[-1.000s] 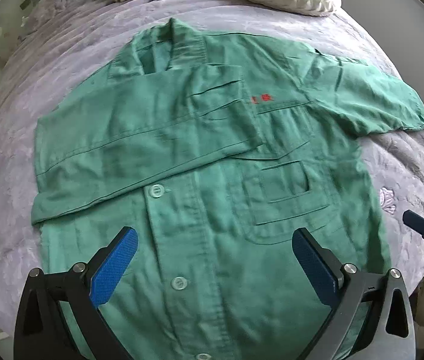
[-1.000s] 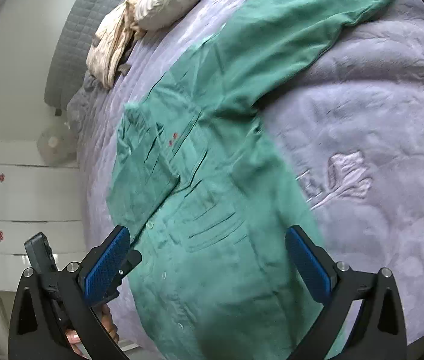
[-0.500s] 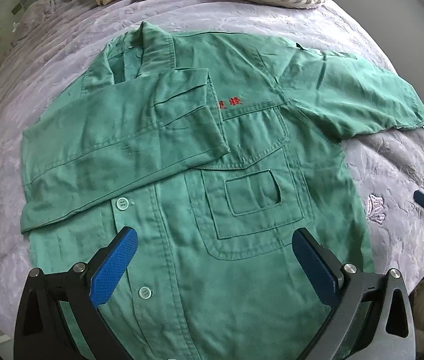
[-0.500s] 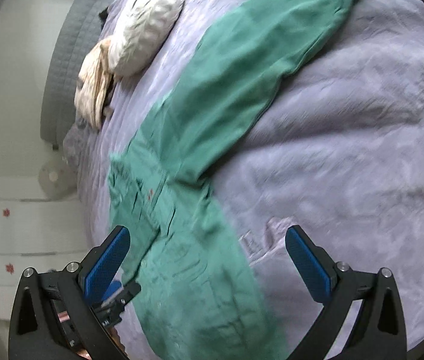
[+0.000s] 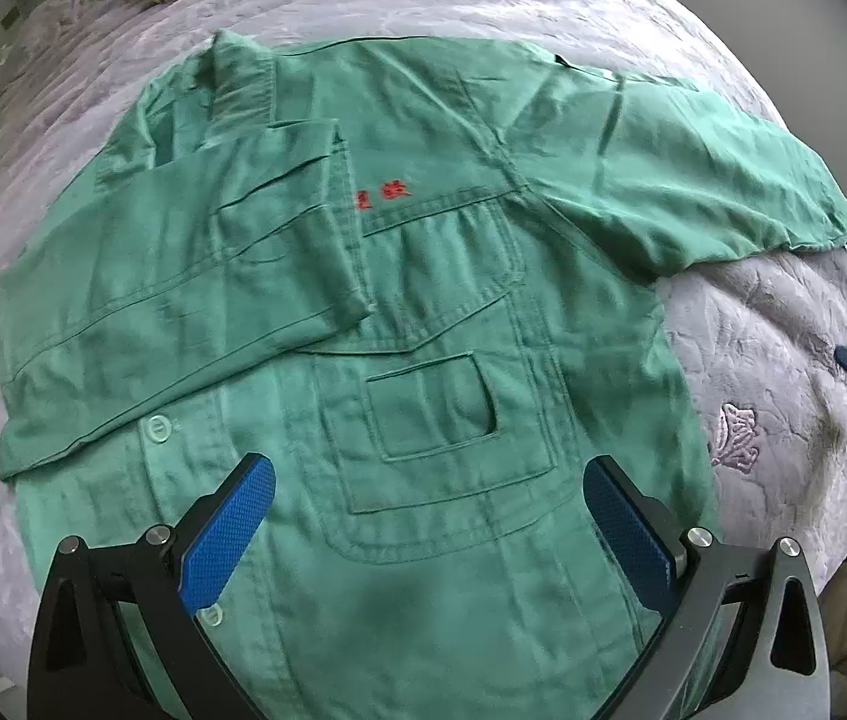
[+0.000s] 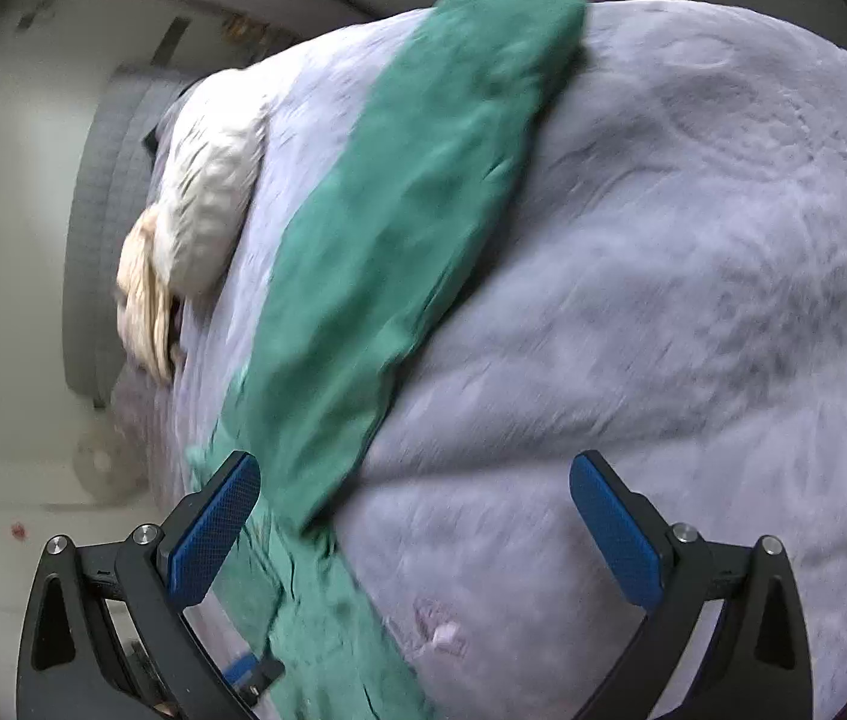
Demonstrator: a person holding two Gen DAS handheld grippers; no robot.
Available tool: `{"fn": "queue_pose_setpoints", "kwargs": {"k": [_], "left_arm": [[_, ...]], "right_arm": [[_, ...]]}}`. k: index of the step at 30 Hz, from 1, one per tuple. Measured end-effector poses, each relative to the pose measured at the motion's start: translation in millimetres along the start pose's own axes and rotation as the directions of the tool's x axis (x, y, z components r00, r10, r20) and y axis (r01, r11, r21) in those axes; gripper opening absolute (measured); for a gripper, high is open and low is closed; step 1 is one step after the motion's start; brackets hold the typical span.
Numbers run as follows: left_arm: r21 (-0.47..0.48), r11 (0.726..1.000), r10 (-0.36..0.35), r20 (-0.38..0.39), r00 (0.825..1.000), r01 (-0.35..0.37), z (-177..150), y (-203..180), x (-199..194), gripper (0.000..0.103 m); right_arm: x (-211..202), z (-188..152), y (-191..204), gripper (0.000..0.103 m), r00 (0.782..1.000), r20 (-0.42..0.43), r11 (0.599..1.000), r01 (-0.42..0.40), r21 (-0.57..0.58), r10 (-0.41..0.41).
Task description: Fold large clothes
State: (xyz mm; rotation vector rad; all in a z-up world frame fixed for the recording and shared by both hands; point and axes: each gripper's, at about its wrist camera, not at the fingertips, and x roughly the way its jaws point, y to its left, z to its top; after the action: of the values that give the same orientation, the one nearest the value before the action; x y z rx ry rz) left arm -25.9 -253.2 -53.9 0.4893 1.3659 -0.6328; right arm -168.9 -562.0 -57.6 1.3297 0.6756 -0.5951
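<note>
Green work jacket (image 5: 423, 312) on bed (image 6: 693, 300), 1 sleeve (image 6: 399, 228) unfolded; both claws, left claw (image 5: 429, 516) and right claw (image 6: 414, 510), gape empty; dragging that sleeve risks bunching.

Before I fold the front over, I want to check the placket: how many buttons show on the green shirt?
2 buttons on the green shirt: one just below the folded sleeve, another beside the left gripper's finger. More may be hidden.

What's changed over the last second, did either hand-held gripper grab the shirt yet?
No grab. The right hand-held gripper swung away from the shirt body toward the outstretched sleeve. The left hand-held gripper edged closer over the green shirt. Both stayed open; the other sleeve remains folded across the chest.
</note>
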Motion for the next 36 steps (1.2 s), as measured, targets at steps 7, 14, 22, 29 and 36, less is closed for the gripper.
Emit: {"fn": "queue_pose_setpoints", "kwargs": {"k": [7,14,22,29,36], "left_arm": [[0.011,1.0,-0.001,0.011,1.0,0.001,9,-17,14,0.103],[0.0,1.0,-0.009,0.015,1.0,0.009,15,-26,25,0.103],[-0.031,0.999,-0.007,0.044,0.999,0.008,6,-7,19,0.103],[-0.075,0.997,0.031,0.036,0.999,-0.028,2,32,18,0.103],[-0.126,0.99,0.068,0.065,0.996,-0.059,2,79,13,0.103]], "right_arm": [[17,56,-19,0.103,0.989,0.072,0.987,-0.137,0.085,0.131],[43,104,-16,0.103,0.974,0.113,0.969,-0.212,0.125,0.198],[46,123,-25,0.062,0.95,0.159,0.92,-0.3,0.25,0.267],[41,118,-17,0.005,0.946,0.159,0.909,-0.318,0.269,0.283],[31,98,67,0.005,0.913,0.051,0.913,-0.406,0.045,0.404]]}}
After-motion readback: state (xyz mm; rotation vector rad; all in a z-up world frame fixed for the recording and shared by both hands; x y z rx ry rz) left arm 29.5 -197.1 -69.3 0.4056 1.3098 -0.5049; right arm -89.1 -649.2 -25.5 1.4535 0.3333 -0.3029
